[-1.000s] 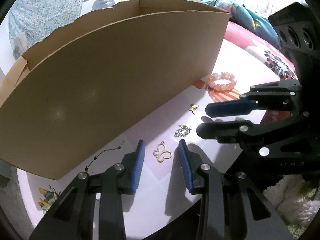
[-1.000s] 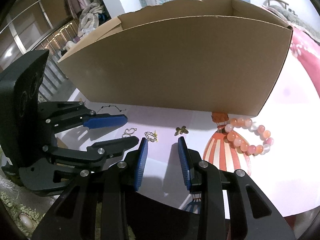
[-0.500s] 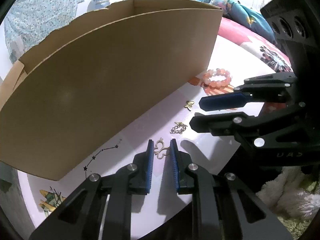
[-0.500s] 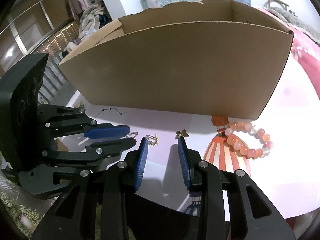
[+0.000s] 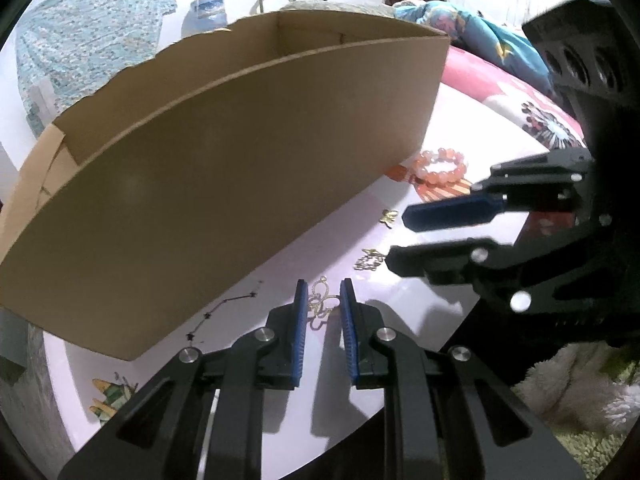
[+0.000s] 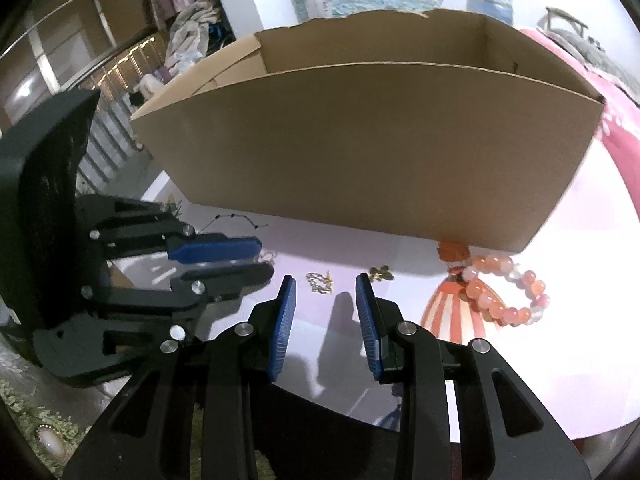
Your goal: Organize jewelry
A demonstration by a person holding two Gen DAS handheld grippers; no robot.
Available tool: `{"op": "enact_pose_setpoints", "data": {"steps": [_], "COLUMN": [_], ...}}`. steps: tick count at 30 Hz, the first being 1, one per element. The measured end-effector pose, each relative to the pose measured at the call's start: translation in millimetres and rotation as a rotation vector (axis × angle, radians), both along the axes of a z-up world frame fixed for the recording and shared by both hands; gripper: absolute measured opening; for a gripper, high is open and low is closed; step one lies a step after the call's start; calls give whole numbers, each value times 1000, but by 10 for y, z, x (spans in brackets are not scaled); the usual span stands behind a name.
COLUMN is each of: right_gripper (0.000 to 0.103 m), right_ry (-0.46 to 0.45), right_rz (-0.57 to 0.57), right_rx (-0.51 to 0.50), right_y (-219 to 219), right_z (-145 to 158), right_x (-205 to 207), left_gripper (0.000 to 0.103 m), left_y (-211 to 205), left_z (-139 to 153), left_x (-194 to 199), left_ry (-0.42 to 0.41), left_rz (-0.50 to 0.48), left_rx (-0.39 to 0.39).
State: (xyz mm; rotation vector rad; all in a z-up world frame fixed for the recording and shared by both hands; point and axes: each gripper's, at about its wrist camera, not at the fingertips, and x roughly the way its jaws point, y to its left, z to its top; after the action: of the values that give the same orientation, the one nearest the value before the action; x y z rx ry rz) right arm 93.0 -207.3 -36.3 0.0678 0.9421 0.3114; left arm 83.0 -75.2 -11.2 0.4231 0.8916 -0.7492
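Left wrist view shows your left tool (image 5: 324, 300) narrowed around the gold butterfly pendant (image 5: 322, 302), which sits between its blue pads in front of the cardboard box (image 5: 224, 176); whether the pads actually touch it is unclear. Your right tool (image 6: 326, 316) stands wide open with nothing in it, low over the counter (image 6: 560, 360) before the box. Just beyond its tips lie a small chain piece (image 6: 319, 282) and a tiny gold charm (image 6: 381, 273). The pink bead bracelet (image 6: 506, 290) rests by the box's right corner. No readable writing shows on the box.
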Motion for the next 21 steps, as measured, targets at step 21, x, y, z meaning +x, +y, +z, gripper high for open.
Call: {"op": "enact_pose_setpoints", "data": {"steps": [21], "right_gripper": [0], "right_ry": [-34], "right_rz": [38], "right_rx": [-105], "right_y": [131], "right_z": [-63], "right_x": [60], "left_gripper": [15], "left_y": [230], "left_z": [135], "left_x": [5], "left_ry": [-30], "left_rz": [67], "left_rx": [-19]}}
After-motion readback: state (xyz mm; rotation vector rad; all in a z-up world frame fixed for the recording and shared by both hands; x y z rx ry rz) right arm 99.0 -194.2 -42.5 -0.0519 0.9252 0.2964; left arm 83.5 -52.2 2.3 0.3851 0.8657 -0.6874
